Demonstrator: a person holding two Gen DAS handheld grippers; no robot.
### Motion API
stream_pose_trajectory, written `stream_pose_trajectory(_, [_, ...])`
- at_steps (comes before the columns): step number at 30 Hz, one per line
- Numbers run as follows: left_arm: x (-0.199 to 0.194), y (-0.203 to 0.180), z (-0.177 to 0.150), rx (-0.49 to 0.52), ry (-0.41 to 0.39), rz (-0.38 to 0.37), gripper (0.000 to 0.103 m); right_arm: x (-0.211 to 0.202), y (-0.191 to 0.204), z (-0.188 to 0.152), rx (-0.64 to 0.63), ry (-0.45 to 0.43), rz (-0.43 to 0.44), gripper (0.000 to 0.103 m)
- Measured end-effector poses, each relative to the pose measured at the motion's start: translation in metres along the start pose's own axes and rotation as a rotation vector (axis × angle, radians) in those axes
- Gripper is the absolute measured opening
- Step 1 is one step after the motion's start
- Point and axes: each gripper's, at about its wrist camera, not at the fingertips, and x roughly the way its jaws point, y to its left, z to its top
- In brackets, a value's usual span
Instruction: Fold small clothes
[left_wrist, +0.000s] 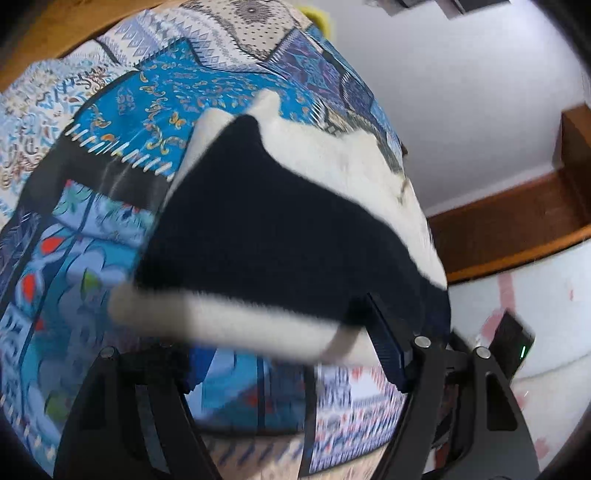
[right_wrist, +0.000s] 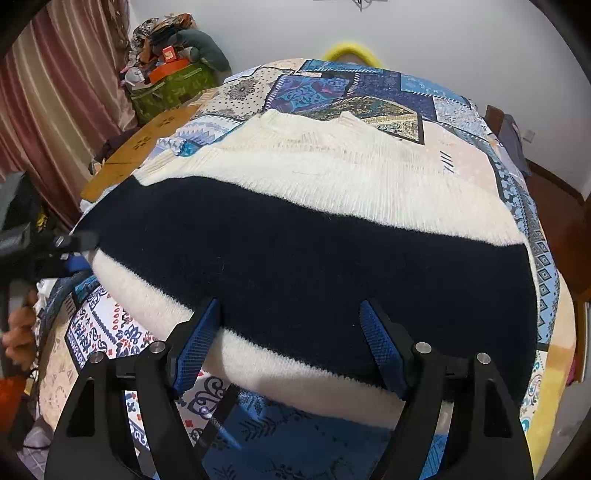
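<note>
Cream-and-navy knit, the sweater is spread flat on the patchwork bedspread, neckline away, so that folding can begin from the near hem. The right claw is held wide, its blue pads straddling that hem. The left claw appears wide too at the sweater's side; blur prevents certainty about any grip.

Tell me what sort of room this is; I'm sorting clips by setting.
Probably a bedroom at home: a sweater lies on a patchwork bedspread, with curtains and a heaped laundry bag by the wall.
</note>
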Motion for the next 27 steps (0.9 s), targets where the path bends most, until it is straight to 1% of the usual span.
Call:
stream_pose_trajectory(3, [0.01,0.007,0.017,-0.038,-0.012,-0.009,0.073,0.0,0.0,-0.002,0.002,-0.005,0.005,0.075])
stream_pose_trajectory(5, [0.017,0.011,0.028,-0.062,-0.023,0.001,0.068,-0.001,0.001,-0.002,0.005,-0.006,0.007,0.075])
stream_pose_trajectory(8, [0.021,0.022,0.036,-0.136,-0.037,-0.003,0.053,-0.001,0.002,-0.002,0.004,-0.003,0.008,0.075])
stream_pose_trajectory(9, [0.021,0.026,0.039,-0.155,-0.043,-0.008,0.039,-0.001,0.002,-0.001,0.002,-0.001,0.008,0.075])
stream_pose_trajectory(10, [0.02,0.028,0.041,-0.159,-0.049,-0.013,0.03,-0.002,0.003,-0.001,0.0,0.001,0.008,0.075])
stream_pose_trajectory(12, [0.013,0.029,0.04,-0.157,-0.063,-0.019,0.026,-0.004,0.003,0.001,-0.002,0.004,0.014,0.075])
stream_pose_trajectory(14, [0.002,0.025,0.041,-0.133,-0.086,-0.003,0.025,-0.008,0.001,0.003,0.007,-0.004,0.02,0.075])
stream_pose_trajectory(16, [-0.017,0.019,0.042,-0.098,-0.137,0.041,0.024,-0.016,-0.002,0.004,0.014,-0.021,0.015,0.075])
stream_pose_trajectory(20, [-0.064,0.005,0.052,-0.054,-0.271,0.14,0.024,-0.032,-0.01,0.004,0.021,-0.058,0.0,0.075])
stream_pose_trajectory(22, [-0.085,-0.01,0.059,-0.014,-0.332,0.199,0.024,-0.039,-0.015,0.004,0.029,-0.073,-0.007,0.075])
stream_pose_trajectory(24, [-0.098,-0.027,0.064,0.032,-0.37,0.24,0.024,-0.042,-0.02,0.003,0.037,-0.085,-0.018,0.075])
stream_pose_trajectory(25, [-0.103,-0.039,0.066,0.06,-0.386,0.256,0.024,-0.041,-0.022,0.002,0.042,-0.087,-0.031,0.075])
stream_pose_trajectory(27, [-0.105,-0.063,0.067,0.113,-0.399,0.267,0.024,-0.035,-0.028,-0.001,0.059,-0.075,-0.027,0.075])
